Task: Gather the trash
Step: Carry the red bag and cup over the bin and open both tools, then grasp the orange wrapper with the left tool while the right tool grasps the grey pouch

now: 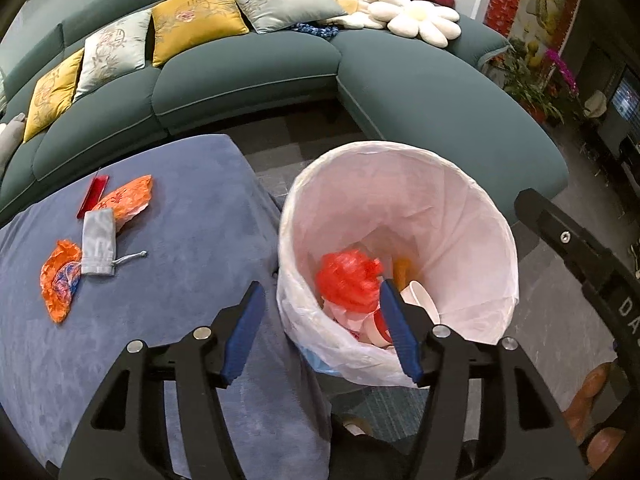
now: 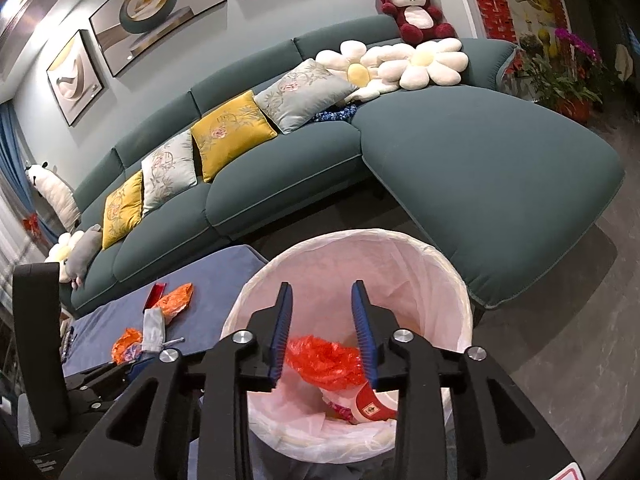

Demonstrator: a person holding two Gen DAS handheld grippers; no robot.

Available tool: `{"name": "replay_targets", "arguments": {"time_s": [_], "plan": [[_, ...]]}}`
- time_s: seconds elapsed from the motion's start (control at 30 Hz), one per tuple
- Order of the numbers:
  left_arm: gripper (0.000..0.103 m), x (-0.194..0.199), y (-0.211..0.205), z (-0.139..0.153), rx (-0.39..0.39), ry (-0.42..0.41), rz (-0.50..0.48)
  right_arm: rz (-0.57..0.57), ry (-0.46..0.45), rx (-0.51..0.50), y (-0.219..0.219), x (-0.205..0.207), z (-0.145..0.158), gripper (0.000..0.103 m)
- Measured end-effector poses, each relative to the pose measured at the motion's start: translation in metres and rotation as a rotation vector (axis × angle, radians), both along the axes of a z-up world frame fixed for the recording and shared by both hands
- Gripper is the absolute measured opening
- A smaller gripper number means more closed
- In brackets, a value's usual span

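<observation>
**Grippers empty over the bin, four pieces left on the ottoman**

Both grippers hang over the bin (image 1: 496, 216) with nothing between their pads. The left gripper (image 1: 320, 332) stands wide, one finger above the ottoman's (image 1: 192, 320) near right edge, the other over the bin's mouth. The right gripper (image 2: 322, 332) is narrower, though clearly parted, and points straight into the bin.

Inside the white liner lie a red bag (image 1: 348, 280), a paper cup (image 1: 424, 298) and other scraps, so part of the job looks done.

Left on the ottoman, all toward its far left corner and well apart from the bin: a red strip (image 1: 93, 196) nearest the far edge, an orange wrapper (image 1: 128, 200) just beside it, a grey pouch (image 1: 98, 242) touching that wrapper, and a second orange wrapper (image 1: 60, 280) against the pouch on its near side. Whether the pouch counts as trash cannot be told. By this count the task is roughly midway, with the next reach going back across the ottoman.
</observation>
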State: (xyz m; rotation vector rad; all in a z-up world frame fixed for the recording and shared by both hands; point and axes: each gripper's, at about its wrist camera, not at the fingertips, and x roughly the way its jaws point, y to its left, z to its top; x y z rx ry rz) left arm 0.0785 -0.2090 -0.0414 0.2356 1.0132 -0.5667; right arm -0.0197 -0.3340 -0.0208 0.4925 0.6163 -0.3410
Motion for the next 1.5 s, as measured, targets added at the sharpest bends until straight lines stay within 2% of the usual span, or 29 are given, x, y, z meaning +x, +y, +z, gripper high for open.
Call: {"name": "replay_targets", "arguments": {"time_s": [0.6,0.7,0.87,1.2,1.3,1.5], "plan": [[0.059,0.037,0.079,0.004,-0.03,0.008,0.151,0.134,0.014,-0.032,0.063,0.049,0.01,0.033],[0.059,0.047,0.097,0.003,-0.036,0.015,0.187,0.162,0.016,-0.039,0.08,0.061,0.01,0.04],[0.064,0.062,0.129,0.001,-0.044,0.018,0.25,0.208,0.024,-0.043,0.111,0.082,0.009,0.041],[0.064,0.09,0.193,-0.01,-0.051,0.036,0.349,0.305,0.063,-0.046,0.169,0.125,-0.003,0.042],[0.068,0.099,0.214,-0.017,-0.047,0.04,0.387,0.331,0.083,-0.04,0.187,0.14,-0.01,0.045],[0.07,0.124,0.262,-0.036,-0.023,0.056,0.47,0.388,0.134,-0.039,0.221,0.174,-0.031,0.048]]}}
